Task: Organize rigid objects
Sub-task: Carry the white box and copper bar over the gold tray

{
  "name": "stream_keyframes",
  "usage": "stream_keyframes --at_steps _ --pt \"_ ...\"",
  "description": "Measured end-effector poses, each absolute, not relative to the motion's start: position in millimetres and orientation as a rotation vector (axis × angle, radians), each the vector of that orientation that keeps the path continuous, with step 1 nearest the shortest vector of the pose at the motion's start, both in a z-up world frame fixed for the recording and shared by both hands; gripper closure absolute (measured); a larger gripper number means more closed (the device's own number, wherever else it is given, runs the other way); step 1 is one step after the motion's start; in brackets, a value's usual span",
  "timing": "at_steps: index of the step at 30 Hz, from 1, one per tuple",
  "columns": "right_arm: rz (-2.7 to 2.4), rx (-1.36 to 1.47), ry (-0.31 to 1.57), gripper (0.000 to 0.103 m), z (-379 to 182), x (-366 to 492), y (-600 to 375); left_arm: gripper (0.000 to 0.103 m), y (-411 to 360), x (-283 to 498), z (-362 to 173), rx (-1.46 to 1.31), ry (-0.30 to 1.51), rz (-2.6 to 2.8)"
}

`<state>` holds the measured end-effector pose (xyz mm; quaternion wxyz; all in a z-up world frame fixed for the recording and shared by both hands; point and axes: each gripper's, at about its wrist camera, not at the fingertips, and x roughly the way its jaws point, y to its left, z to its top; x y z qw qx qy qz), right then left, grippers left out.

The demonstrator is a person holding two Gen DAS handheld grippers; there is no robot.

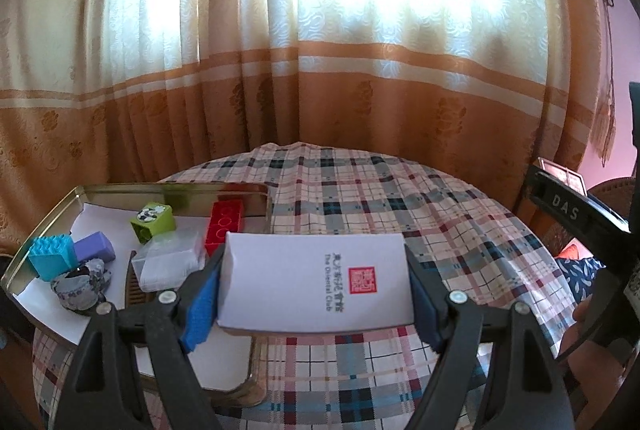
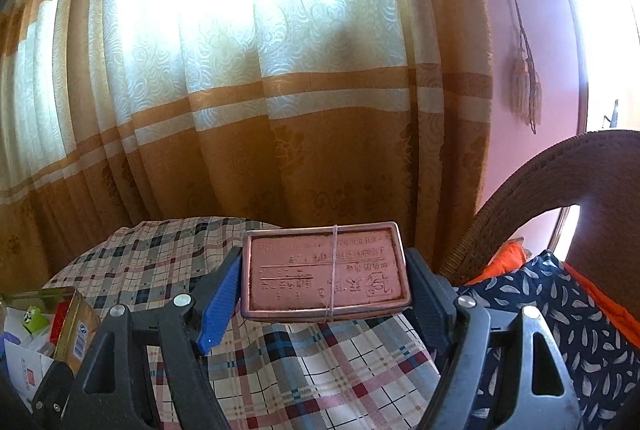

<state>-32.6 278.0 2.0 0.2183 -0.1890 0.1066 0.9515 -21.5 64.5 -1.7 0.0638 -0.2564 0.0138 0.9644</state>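
Observation:
My left gripper (image 1: 316, 290) is shut on a white box (image 1: 312, 282) with a red seal and holds it above the plaid tablecloth (image 1: 360, 198), just right of a gold tin tray (image 1: 176, 188). The tray holds a green cube (image 1: 154, 222), a red brick (image 1: 224, 226), a purple block (image 1: 94, 246), a teal brick (image 1: 52, 254), a clear plastic box (image 1: 170, 262) and a patterned cloth item (image 1: 80, 286). My right gripper (image 2: 324, 278) is shut on a copper tin (image 2: 326, 274) bound with a rubber band, above the cloth.
An orange and cream curtain (image 1: 320, 70) hangs behind the round table. A wicker chair (image 2: 560, 174) with a navy cushion (image 2: 560, 310) stands on the right. The tray also shows in the right wrist view (image 2: 76, 326) at the far left.

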Motion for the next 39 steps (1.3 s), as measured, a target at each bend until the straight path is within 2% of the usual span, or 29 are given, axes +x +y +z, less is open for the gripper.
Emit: stream_keyframes --at_steps 14,21,27,34,39 --pt "2.661 -0.429 0.267 0.024 10 -16 269 0.023 41 -22 -1 -0.781 -0.004 2.943" --pt "2.733 -0.398 0.402 0.024 19 3 241 0.023 38 -20 -1 -0.766 -0.010 2.947" --pt "2.810 -0.445 0.423 0.024 13 1 205 0.023 30 -15 4 -0.715 0.036 2.996" --pt "2.836 -0.439 0.369 0.024 7 1 185 0.023 21 -9 8 -0.660 0.090 3.025" --pt "2.853 -0.438 0.344 0.024 7 3 177 0.023 3 -14 7 -0.695 0.016 3.035"
